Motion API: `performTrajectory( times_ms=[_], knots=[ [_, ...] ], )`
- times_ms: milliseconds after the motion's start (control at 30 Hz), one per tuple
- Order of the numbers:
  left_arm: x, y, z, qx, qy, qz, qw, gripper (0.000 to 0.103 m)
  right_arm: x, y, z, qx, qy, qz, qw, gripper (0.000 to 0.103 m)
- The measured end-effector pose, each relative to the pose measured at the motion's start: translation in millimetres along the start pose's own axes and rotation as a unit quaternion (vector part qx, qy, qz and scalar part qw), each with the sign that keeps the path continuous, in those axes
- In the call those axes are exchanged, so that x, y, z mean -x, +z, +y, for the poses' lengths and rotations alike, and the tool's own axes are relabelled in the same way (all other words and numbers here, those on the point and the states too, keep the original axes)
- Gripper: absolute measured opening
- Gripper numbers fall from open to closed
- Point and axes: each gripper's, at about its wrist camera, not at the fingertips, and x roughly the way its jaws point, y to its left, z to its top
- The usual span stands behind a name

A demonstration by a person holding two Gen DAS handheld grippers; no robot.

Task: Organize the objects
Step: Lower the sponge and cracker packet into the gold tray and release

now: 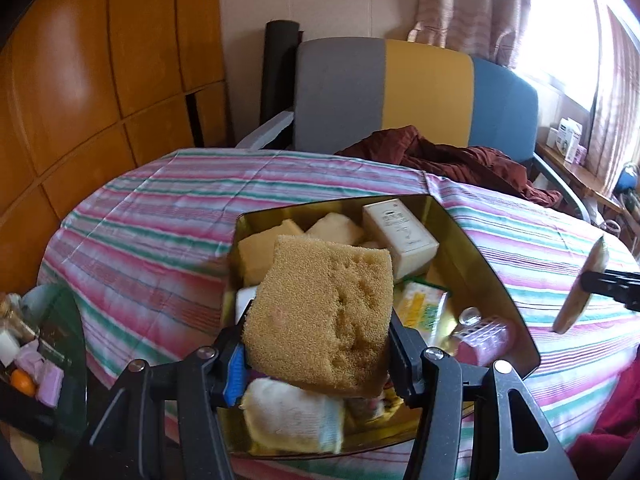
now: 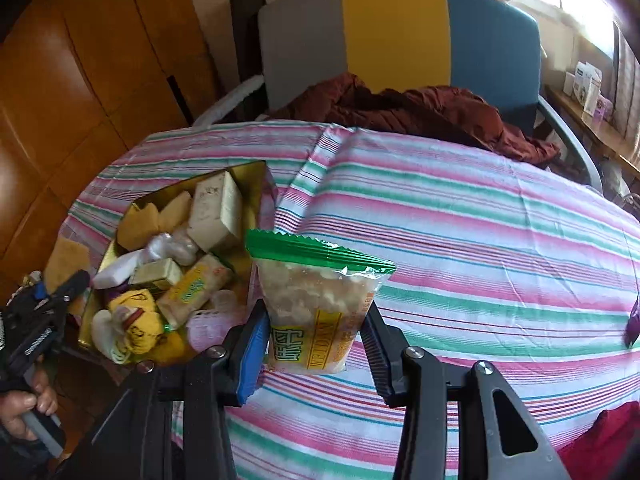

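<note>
right claw [image 2: 314,354] clamps snack packet [image 2: 316,308] above striped tablecloth [image 2: 480,240]; gold tin [image 2: 256,176] left, crammed

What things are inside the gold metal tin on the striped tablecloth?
Inside the gold metal tin: a cream rectangular box, yellow sponge pieces, a yellow-green snack packet, a yellow knitted sock. Items underneath are covered.
</note>
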Motion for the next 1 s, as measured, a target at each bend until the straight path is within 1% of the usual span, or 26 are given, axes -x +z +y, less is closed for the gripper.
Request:
performTrajectory(
  times_ms=[200, 333, 433, 633, 733, 800, 833, 900, 933, 1000],
  knots=[
    [5.3, -5.1, 39.3, 0.054, -0.016, -0.001, 0.9984, 0.057, 5.7, 13.1, 29.7, 0.024, 0.035, -0.010, 0.999, 0.045],
    [7.4, -6.4, 58.3, 0.082, -0.035, -0.003, 0.9960, 0.057, -2.7, 24.2, 51.4, 0.034, 0.068, -0.003, 0.997, 0.045],
    [5.0, -5.7, 59.3, 0.086, -0.052, -0.001, 0.9950, 0.057, -15.5, 32.0, 70.3, 0.034, 0.117, 0.020, 0.992, 0.045],
    [-2.8, -4.5, 46.4, 0.071, -0.070, 0.004, 0.9949, 0.057, -39.1, 36.4, 97.1, 0.035, 0.159, 0.062, 0.985, 0.045],
    [-8.6, -3.6, 43.0, 0.069, -0.074, 0.011, 0.9948, 0.057, -47.1, 37.2, 105.0, 0.032, 0.162, 0.071, 0.984, 0.045],
    [-13.1, -1.9, 40.9, 0.067, -0.079, 0.015, 0.9945, 0.057, -57.2, 38.4, 105.0, 0.019, 0.168, 0.088, 0.982, 0.045],
    [-16.2, -0.1, 37.4, 0.061, -0.083, 0.019, 0.9945, 0.057, -62.0, 37.5, 103.8, 0.012, 0.162, 0.094, 0.982, 0.046],
    [-18.8, 2.4, 32.9, 0.055, -0.084, 0.018, 0.9948, 0.057, -77.6, 37.9, 95.3, -0.015, 0.127, 0.109, 0.986, 0.047],
    [-20.8, 4.2, 29.7, 0.052, -0.088, 0.018, 0.9946, 0.057, -83.1, 36.7, 90.5, -0.029, 0.118, 0.115, 0.986, 0.047],
    [-25.8, 7.1, 24.9, 0.046, -0.089, 0.019, 0.9948, 0.057, -89.4, 33.5, 80.3, -0.047, 0.116, 0.121, 0.985, 0.047]
  ],
)
